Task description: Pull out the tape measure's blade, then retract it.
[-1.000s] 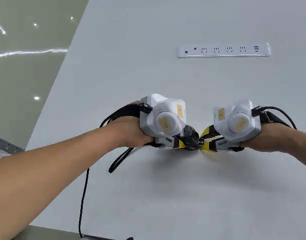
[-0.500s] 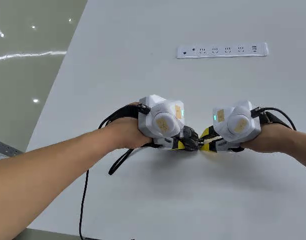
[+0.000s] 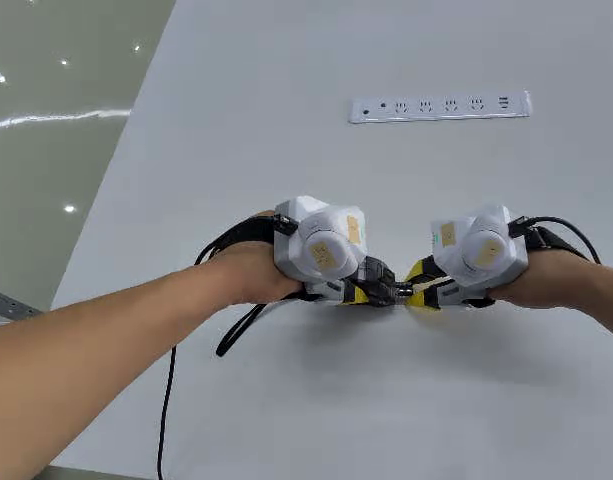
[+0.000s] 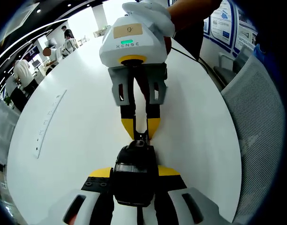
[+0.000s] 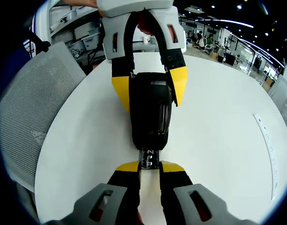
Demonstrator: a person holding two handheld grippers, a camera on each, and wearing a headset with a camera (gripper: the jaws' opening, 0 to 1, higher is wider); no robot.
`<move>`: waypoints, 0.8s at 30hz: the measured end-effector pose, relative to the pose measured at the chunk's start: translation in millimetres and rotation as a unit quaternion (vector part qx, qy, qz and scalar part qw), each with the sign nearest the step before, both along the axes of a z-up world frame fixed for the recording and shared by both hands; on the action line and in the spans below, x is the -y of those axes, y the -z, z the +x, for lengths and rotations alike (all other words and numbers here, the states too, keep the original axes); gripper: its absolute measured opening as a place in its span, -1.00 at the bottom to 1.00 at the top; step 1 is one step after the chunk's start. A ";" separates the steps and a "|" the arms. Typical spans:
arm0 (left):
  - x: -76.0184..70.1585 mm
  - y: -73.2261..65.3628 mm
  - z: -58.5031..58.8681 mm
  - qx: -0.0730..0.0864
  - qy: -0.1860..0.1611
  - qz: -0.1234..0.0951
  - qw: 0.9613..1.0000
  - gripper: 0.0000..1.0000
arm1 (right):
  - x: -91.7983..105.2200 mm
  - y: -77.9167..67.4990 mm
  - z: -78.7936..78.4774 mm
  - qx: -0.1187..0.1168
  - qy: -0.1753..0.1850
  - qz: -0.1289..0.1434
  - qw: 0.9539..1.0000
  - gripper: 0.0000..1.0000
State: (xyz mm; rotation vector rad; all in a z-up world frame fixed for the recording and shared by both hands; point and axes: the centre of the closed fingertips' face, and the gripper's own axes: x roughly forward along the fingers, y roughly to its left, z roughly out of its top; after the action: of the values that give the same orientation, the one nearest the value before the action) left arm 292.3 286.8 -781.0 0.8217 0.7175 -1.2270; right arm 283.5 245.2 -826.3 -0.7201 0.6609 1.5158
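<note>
The black tape measure [image 3: 378,282] sits just above the white table [image 3: 286,120], and my left gripper [image 3: 366,291] is shut on its case. In the left gripper view the case [image 4: 134,174] lies between my yellow fingertips [image 4: 101,172]. My right gripper [image 3: 418,292] faces it from the right, shut on the blade's end. A short stretch of blade [image 5: 149,158] with black markings runs from the case [image 5: 150,110] into my right gripper [image 5: 149,167]. The right gripper's yellow tips [image 4: 141,127] meet at the case's mouth.
A white power strip [image 3: 441,106] lies at the far side of the table. The table's left edge [image 3: 106,190] drops to a glossy floor. A black cable [image 3: 170,385] hangs off the near edge. A grey mesh chair [image 4: 255,117] stands beside the table.
The head view has shifted a little. Both grippers keep their holds; the right one has edged barely to the right.
</note>
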 end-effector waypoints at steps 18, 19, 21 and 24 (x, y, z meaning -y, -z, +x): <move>0.6 0.6 0.3 0.000 0.003 0.001 1.000 -0.42 | 24.1 -0.9 0.8 -0.003 0.008 -0.002 1.000 -0.79; 0.5 0.5 0.2 0.000 0.003 0.001 1.000 -0.42 | 25.4 -0.7 0.6 -0.004 0.009 -0.003 1.000 -0.79; 0.6 0.6 0.2 -0.001 0.003 0.001 1.000 -0.42 | 29.3 -1.7 -0.3 -0.005 0.009 -0.003 1.000 -0.79; 0.7 0.6 0.2 -0.001 0.003 0.001 1.000 -0.42 | 33.8 -3.4 -2.3 -0.003 0.009 -0.003 1.000 -0.79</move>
State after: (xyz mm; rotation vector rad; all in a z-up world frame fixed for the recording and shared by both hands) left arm 292.5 286.1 -781.7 0.8258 0.7175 -1.2332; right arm 281.2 211.4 -822.8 -0.7129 0.6762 1.4997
